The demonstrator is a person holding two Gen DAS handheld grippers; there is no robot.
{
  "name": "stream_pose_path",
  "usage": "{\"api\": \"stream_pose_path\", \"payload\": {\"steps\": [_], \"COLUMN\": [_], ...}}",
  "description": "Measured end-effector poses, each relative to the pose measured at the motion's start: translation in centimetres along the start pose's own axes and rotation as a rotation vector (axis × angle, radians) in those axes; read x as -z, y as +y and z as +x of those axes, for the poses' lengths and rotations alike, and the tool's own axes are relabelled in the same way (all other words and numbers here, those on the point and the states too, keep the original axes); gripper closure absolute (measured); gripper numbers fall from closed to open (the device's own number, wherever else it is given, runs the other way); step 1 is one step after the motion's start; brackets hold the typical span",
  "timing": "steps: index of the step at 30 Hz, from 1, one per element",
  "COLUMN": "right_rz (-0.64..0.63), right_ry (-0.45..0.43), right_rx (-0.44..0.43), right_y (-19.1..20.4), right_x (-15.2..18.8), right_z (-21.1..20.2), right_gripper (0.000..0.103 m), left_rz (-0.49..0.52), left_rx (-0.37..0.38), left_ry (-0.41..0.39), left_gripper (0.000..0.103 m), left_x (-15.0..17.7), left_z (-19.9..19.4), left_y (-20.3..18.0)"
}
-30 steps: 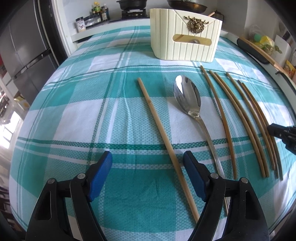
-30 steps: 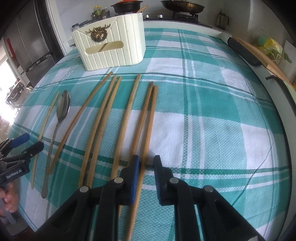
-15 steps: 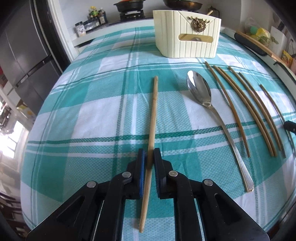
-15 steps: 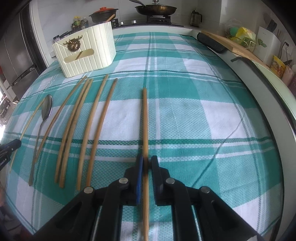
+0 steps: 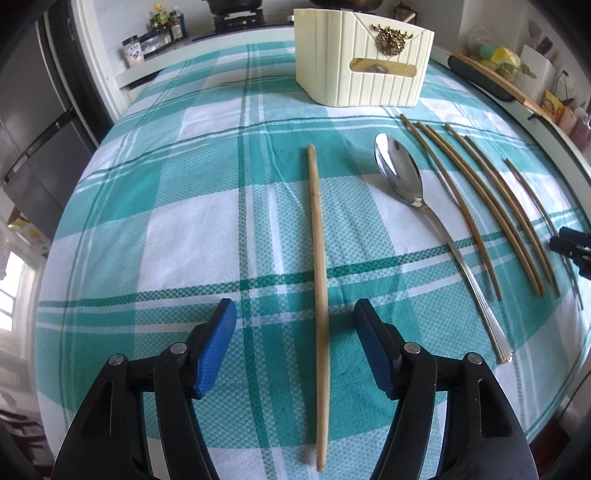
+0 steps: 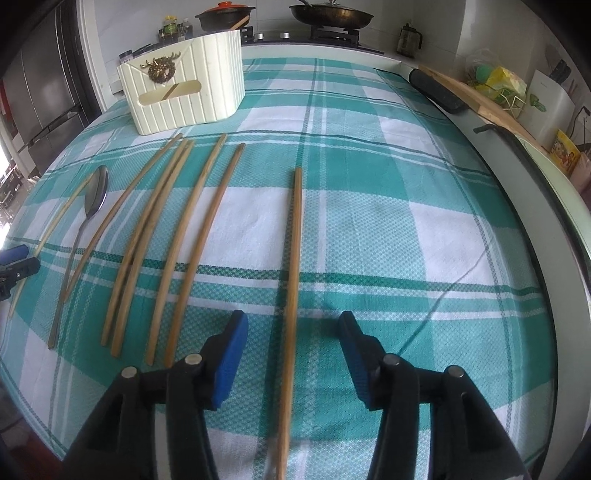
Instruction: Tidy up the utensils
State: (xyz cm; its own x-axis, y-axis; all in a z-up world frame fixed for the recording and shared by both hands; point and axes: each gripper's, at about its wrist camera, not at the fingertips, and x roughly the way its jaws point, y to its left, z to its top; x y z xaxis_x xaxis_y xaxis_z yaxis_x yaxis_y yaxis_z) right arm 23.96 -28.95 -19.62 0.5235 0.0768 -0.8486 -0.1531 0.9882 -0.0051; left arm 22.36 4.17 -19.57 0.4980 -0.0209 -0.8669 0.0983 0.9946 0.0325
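My left gripper [image 5: 295, 321] is open, its blue jaws straddling a pale bamboo chopstick [image 5: 318, 236] that lies flat on the checked cloth. To its right lie a steel spoon [image 5: 400, 173] and several darker chopsticks [image 5: 480, 206]. My right gripper [image 6: 293, 332] is open too, straddling a lone brown chopstick [image 6: 293, 258] lying on the cloth. Left of it lie several chopsticks [image 6: 192, 229] and the spoon [image 6: 94, 192]. A cream utensil holder [image 5: 360, 62] stands at the far side, also in the right wrist view [image 6: 184, 96].
The green-and-white checked tablecloth [image 5: 166, 229] covers the table. A stove with pans [image 6: 328, 14] and spice jars [image 5: 162, 29] sit behind. A cutting board [image 6: 476, 96] and packets line the right counter. A dark fridge [image 5: 26, 110] stands at left.
Both grippers were shut on their chopsticks half a second ago; now both have opened, and each chopstick lies on the cloth between the jaws.
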Motion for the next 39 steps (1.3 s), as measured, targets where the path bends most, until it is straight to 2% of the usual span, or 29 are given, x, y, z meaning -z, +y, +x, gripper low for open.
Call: {"api": "stream_pose_path", "payload": {"steps": [7,18,23,25,30,37,39], "right_rz": [-0.030,-0.071,-0.094,-0.103,-0.091,-0.081,-0.076], "right_ry": [0.033,0.065,0.091,0.115,0.183,0.211,0.215], "right_rx": [-0.019,-0.048,-0.070,-0.083,-0.133,-0.143,-0.128], "right_y": [0.0,0.1,-0.1,-0.2,-0.7,-0.7,-0.6], "right_x": [-0.9,-1.3,-1.8,-2.2,-4.3,-9.6,-11.1], "right_z": [0.6,0.9,1.2,1.4,2.4,5.5,6.4], "right_gripper": [0.051,0.050,0.050,0.050,0.049,0.052,0.062], "left_rz": [0.046,0.084,0.068,0.071,0.116,0.146,0.148], "left_rx": [-0.017,-0.071,-0.024,-0.004,0.001,0.013,0.028], "left_ry": [0.021,0.023,0.082,0.107,0.110,0.162,0.189], "left_gripper": [0.026,0.003,0.001,0.001,0.016,0.033,0.036], "left_x": [-1.3,-1.5,-2.3,-2.8,-5.5,-9.8,-10.8], "left_z": [0.7,1.3,2.0,2.3,3.1,5.4,6.0], "left_y": [-0.2,0.1,0.9,1.2,0.7,0.0,-0.1]}}
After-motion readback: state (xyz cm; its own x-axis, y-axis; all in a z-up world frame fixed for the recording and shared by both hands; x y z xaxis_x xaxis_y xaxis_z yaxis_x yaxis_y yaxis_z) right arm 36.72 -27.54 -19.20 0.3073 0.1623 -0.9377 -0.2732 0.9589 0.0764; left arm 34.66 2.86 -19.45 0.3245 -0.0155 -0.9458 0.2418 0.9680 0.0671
